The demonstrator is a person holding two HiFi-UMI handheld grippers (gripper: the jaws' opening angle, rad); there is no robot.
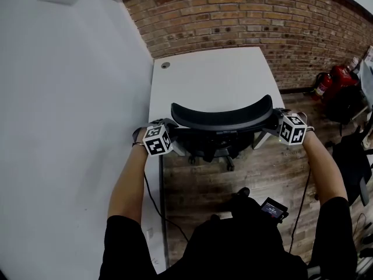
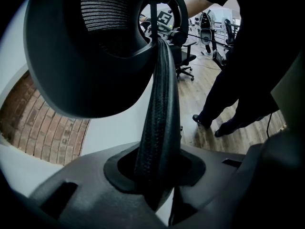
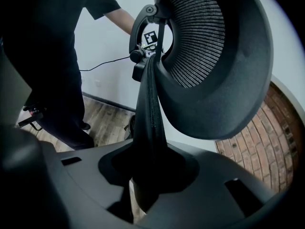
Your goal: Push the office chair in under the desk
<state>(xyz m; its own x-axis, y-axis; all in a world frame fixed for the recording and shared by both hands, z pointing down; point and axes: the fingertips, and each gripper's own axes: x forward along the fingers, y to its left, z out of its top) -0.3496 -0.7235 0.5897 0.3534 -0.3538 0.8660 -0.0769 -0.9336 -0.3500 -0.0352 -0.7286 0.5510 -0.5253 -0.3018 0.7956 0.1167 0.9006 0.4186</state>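
Note:
A black office chair stands at the near edge of the white desk, with its curved backrest top toward me and its base by the desk's front. My left gripper is shut on the left end of the backrest's rim, which runs up between the jaws. At the right end, my right gripper is shut on the rim in the same way. The mesh back bulges just above both grippers. The seat is hidden under the backrest.
A white wall runs along the desk's left side and a brick wall stands behind it. A red fire extinguisher and other dark chairs stand at the right. A cable lies on the wooden floor.

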